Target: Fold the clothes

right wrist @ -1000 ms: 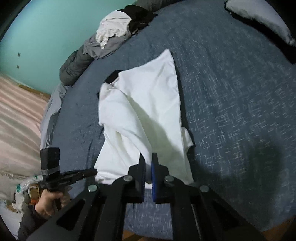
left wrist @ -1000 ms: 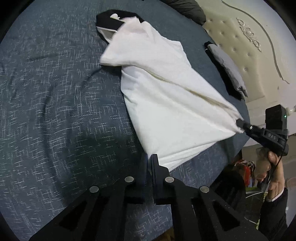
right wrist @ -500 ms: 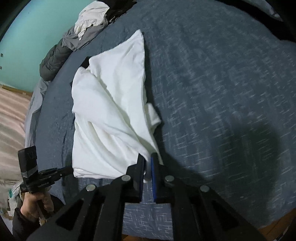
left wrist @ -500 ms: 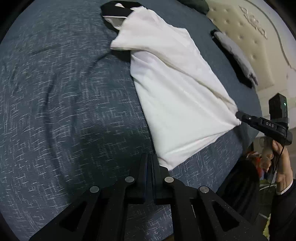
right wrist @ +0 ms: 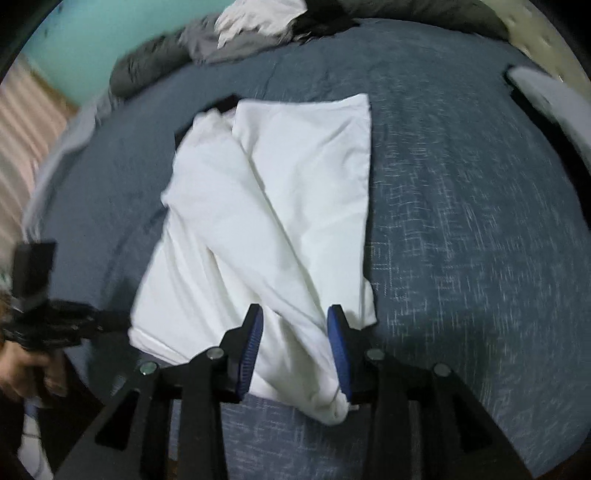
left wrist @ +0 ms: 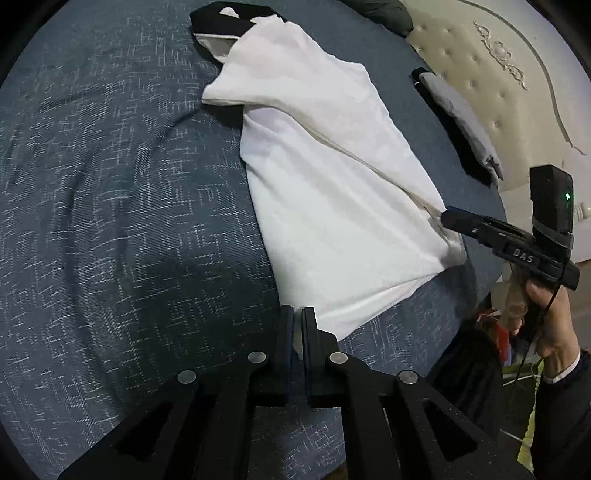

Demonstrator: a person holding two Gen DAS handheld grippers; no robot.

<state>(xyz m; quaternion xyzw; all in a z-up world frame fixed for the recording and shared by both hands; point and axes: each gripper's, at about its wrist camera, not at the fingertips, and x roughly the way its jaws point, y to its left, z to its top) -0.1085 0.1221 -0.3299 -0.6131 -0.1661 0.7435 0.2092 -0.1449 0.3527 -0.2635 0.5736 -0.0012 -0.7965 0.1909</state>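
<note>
- White garment (left wrist: 332, 177) lies mid-bed on the dark blue bed (left wrist: 110, 184), partly folded lengthwise, black collar end at 12 o'clock.
- Left hand-held gripper (left wrist: 295, 328): clenched on garment's near corner, w/ fabric pinched between the pads.
- Right hand-held gripper (right wrist: 295, 347): released, blue pads apart, straddling garment's near hem at 6 o'clock.
- Clothes pile (right wrist: 240, 33) at bed's far edge, approx 11 o'clock.

I see a bed with a dark blue flecked cover (left wrist: 110, 221), a cream tufted headboard (left wrist: 491, 70) behind it, and a grey pillow (left wrist: 461, 125) near that. A teal wall (right wrist: 103, 37) stands beyond heaped bedding (right wrist: 221, 40). Lighting is dim.
</note>
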